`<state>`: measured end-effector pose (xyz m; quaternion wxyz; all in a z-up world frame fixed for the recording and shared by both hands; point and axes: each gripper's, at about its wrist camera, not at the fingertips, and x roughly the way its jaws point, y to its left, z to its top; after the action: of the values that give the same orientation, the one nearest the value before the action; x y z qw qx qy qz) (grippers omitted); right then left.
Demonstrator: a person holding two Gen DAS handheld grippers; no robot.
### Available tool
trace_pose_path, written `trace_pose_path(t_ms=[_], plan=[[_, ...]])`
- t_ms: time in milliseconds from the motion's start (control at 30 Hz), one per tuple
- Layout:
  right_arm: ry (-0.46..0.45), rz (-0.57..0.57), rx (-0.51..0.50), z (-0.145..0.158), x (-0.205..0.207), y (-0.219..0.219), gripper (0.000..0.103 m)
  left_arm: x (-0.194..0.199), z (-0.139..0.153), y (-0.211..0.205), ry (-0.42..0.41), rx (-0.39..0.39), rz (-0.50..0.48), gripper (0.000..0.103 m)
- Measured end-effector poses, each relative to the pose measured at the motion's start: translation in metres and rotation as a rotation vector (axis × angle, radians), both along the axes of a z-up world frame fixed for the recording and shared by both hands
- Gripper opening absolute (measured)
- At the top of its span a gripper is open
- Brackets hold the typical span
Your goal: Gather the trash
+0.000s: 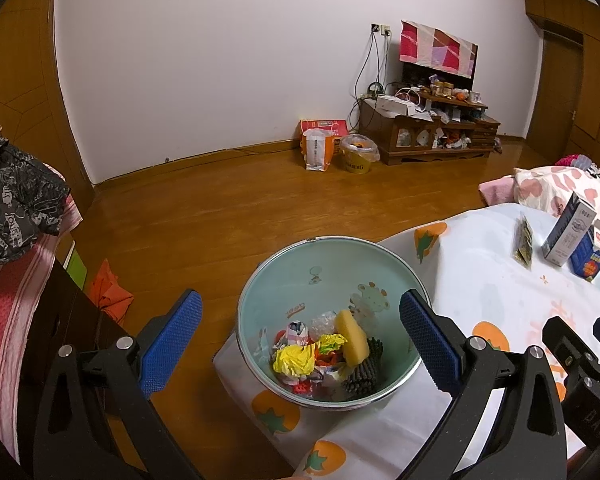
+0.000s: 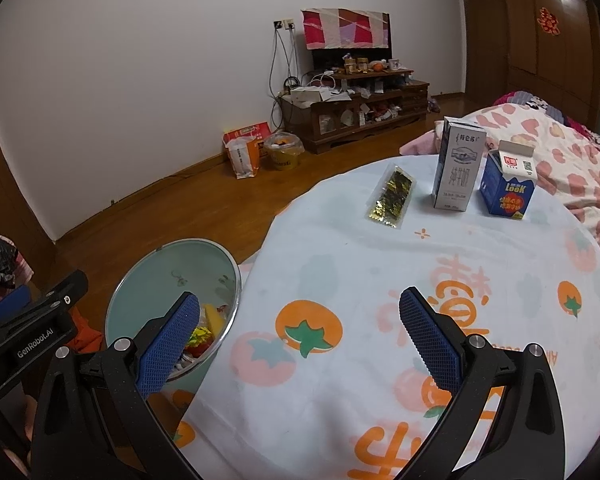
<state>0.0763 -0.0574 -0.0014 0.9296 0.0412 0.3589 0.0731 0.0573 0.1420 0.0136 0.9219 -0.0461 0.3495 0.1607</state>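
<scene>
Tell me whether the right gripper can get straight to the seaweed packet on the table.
Probably yes. The right gripper is open and empty, and only bare tablecloth lies between it and the seaweed packet; the milk carton stands off to the packet's right.

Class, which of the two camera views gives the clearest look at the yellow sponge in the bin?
The left wrist view: the yellow sponge lies unobstructed among the scraps in the bin. In the right wrist view only a sliver shows beyond a gripper finger.
</scene>
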Motion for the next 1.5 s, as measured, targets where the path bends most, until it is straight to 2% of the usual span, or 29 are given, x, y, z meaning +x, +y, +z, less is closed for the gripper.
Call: trace_pose_path(t_ms=[667,1100,1500], plan=[[0.021,-0.060,0.009,-0.002,0.003,-0.023,0.098,-0.001,-0.005,-0.009,0.022,0.008,-0.018,0.097],[0.051,-0.210,-0.017,-0.022,0.010,-0.097,0.098,0.007,-0.025,-0.030,0.066,0.030,-0.078,0.097],[0.078,-0.347,-0.077,-0.042,0.024,-0.166,0.098,0.015,-0.034,-0.044,0.095,0.035,-0.093,0.097]])
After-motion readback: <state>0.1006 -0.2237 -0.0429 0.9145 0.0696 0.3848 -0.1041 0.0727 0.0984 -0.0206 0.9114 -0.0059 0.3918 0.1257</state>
